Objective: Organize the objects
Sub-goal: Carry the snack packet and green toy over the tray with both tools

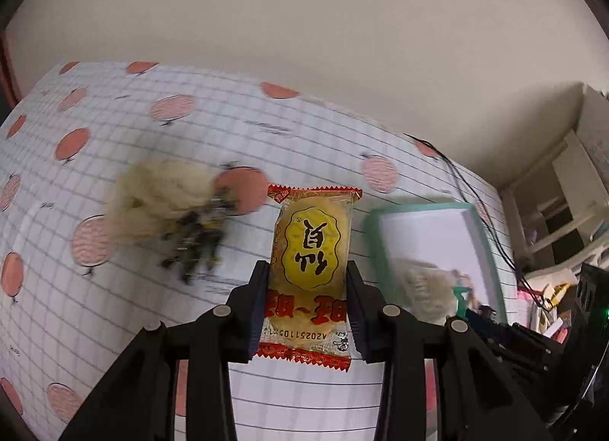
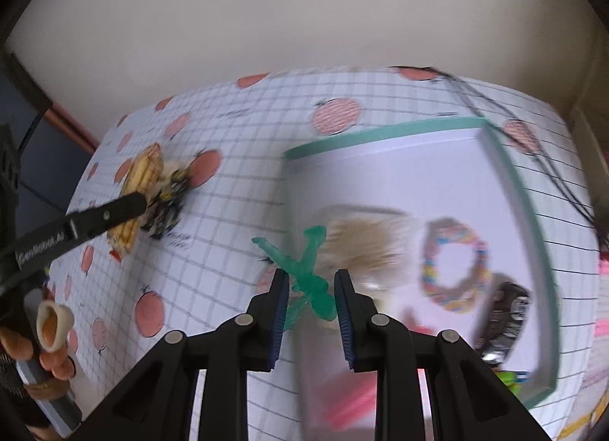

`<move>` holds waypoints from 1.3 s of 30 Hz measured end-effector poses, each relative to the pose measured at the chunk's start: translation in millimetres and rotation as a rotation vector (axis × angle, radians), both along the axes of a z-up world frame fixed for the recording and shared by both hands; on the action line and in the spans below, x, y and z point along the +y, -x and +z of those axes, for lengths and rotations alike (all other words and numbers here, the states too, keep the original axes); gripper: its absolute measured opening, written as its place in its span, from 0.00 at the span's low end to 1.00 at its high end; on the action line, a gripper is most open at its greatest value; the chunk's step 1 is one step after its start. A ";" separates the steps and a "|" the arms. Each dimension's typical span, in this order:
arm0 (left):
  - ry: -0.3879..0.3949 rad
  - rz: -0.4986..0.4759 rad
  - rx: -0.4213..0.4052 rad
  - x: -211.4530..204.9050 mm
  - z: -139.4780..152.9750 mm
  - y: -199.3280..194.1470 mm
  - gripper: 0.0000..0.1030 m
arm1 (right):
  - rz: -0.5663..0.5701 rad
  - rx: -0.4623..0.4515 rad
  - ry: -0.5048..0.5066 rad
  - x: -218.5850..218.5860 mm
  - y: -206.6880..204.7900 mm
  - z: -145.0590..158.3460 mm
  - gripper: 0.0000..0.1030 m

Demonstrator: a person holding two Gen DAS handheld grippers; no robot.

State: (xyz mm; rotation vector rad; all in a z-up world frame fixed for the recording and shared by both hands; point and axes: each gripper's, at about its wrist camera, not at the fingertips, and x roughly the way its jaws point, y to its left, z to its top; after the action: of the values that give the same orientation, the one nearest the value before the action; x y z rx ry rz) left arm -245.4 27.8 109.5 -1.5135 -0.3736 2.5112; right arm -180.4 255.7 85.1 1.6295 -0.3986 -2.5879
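- A yellow snack packet (image 1: pixel 310 269) is clamped by its long sides in the left claw (image 1: pixel 308 300), held above the checked counter (image 1: pixel 114 326).
- A green toy figure (image 2: pixel 310 277) is pinched in the right claw (image 2: pixel 309 307), beside the near edge of the teal-rimmed box (image 2: pixel 380 132).
- Each item is best carried fully over the box rim before being released, clear of the bead bracelet (image 2: pixel 453 266) already inside.
- The crinkly packet could slip; the grip should be kept firm.

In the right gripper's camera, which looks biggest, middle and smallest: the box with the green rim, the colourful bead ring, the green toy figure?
1. Box with the green rim.
2. and 3. Green toy figure and colourful bead ring look alike; the figure is nearer, so unsure.
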 end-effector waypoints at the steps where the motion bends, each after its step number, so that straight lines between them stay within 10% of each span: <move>1: -0.006 -0.011 0.004 9.7 0.7 0.1 0.38 | -0.015 0.002 0.001 7.1 -1.4 1.0 0.25; 17: 0.077 -0.177 0.110 125.4 -6.1 -2.8 0.38 | -0.198 0.020 -0.036 109.1 -22.1 -2.9 0.25; 39: 0.110 -0.185 0.089 151.9 -66.3 38.6 0.39 | -0.231 0.012 -0.075 130.8 8.0 -50.4 0.25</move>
State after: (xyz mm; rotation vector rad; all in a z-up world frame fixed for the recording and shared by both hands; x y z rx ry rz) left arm -284.0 179.7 43.1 -1.3969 -0.0794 2.4771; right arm -188.4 386.6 34.7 1.6828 -0.5234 -2.8088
